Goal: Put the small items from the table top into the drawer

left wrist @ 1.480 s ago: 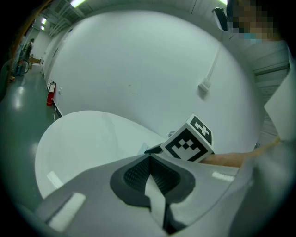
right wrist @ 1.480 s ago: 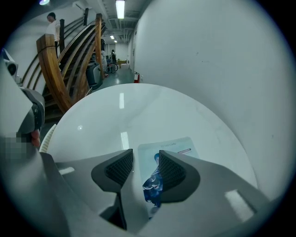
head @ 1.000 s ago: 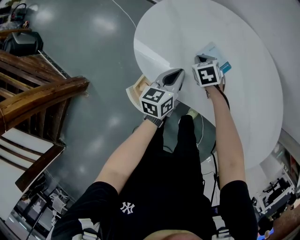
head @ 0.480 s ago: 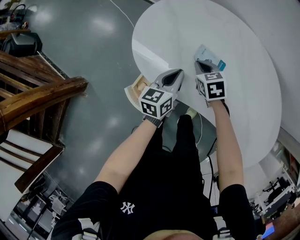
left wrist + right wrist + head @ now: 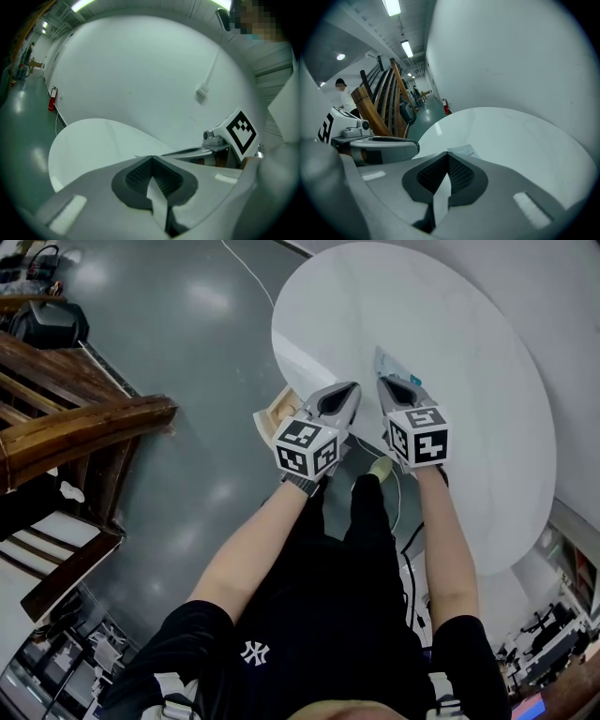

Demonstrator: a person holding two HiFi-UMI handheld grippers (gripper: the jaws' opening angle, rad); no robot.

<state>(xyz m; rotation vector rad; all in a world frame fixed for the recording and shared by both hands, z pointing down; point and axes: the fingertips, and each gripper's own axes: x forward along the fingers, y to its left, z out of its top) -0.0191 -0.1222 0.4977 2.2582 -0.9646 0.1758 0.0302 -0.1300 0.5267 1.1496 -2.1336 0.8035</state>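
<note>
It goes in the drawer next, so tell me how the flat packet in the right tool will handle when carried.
The flat packet looks thin and probably light: the right tool pinches it by one edge with jaws nearly together. Most of it sticks out unsupported, so it may flex or swivel. Being flat, it shouldn't roll, but could slip out.

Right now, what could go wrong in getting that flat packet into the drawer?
The flat white packet with a teal corner is pinched by one edge in the right gripper, jaws shut, so it may slip. The left gripper sits between it and the open wooden drawer; they could bump.
</note>
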